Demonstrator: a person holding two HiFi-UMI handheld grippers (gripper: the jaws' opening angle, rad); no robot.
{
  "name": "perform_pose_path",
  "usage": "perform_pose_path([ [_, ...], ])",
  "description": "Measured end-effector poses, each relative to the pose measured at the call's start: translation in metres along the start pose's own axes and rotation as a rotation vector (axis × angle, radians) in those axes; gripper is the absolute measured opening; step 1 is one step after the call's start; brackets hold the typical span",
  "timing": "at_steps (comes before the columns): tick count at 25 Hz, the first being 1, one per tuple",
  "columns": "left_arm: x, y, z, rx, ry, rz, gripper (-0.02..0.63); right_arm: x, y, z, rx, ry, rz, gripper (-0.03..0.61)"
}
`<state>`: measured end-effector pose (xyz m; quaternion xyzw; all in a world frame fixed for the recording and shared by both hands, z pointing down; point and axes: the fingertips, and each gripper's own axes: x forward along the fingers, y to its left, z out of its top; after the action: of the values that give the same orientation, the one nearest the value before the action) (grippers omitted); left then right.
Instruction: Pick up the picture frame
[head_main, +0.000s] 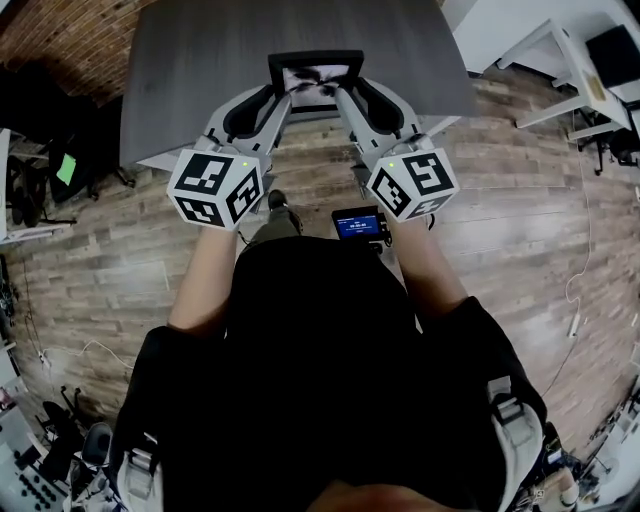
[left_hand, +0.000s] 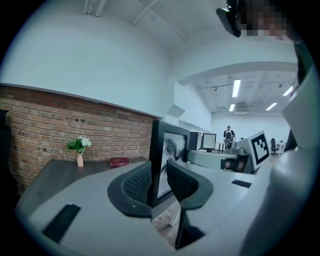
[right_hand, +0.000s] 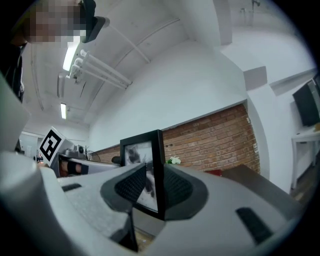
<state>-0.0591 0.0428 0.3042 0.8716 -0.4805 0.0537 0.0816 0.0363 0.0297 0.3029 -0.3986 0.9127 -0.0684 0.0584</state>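
A black picture frame (head_main: 315, 75) with a grey photo is held upright in the air, just in front of the dark table's (head_main: 200, 60) near edge. My left gripper (head_main: 277, 100) is shut on the frame's left side, and my right gripper (head_main: 350, 98) is shut on its right side. In the left gripper view the frame (left_hand: 167, 150) stands edge-on between the black pads (left_hand: 131, 186). In the right gripper view the frame (right_hand: 145, 165) is pinched the same way, its border between the pads (right_hand: 177, 187).
A small vase of flowers (left_hand: 79, 149) and a red book (left_hand: 120, 162) sit on the table by the brick wall (left_hand: 60, 125). A white desk (head_main: 575, 70) stands at the right. Wooden floor (head_main: 500, 200) lies below. A small screen (head_main: 358, 224) hangs at the person's chest.
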Motion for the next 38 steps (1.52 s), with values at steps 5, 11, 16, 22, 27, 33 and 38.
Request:
perform_pose_path([
  [5, -0.033, -0.041, -0.028, -0.024, 0.023, 0.036, 0.091, -0.048, 0.019, -0.021, 0.026, 0.029, 0.026, 0.114],
  [11, -0.073, -0.065, -0.055, -0.054, 0.053, 0.046, 0.086, -0.085, 0.05, -0.038, 0.049, 0.056, 0.033, 0.114],
  [16, -0.093, -0.076, -0.065, -0.058, 0.059, 0.033, 0.086, -0.105, 0.068, -0.046, 0.052, 0.072, 0.015, 0.112],
  [22, -0.102, -0.068, -0.072, -0.054, 0.048, 0.028, 0.086, -0.106, 0.083, -0.051, 0.026, 0.101, -0.005, 0.112],
  [27, -0.121, -0.06, -0.075, -0.072, 0.034, -0.001, 0.086, -0.099, 0.102, -0.052, 0.008, 0.108, -0.024, 0.112],
  [33, -0.141, -0.047, -0.079, -0.076, 0.036, -0.027, 0.086, -0.09, 0.123, -0.058, 0.011, 0.111, -0.036, 0.112],
  [38, -0.154, -0.037, -0.076, -0.074, 0.027, -0.022, 0.086, -0.084, 0.138, -0.061, 0.01, 0.114, -0.029, 0.112],
])
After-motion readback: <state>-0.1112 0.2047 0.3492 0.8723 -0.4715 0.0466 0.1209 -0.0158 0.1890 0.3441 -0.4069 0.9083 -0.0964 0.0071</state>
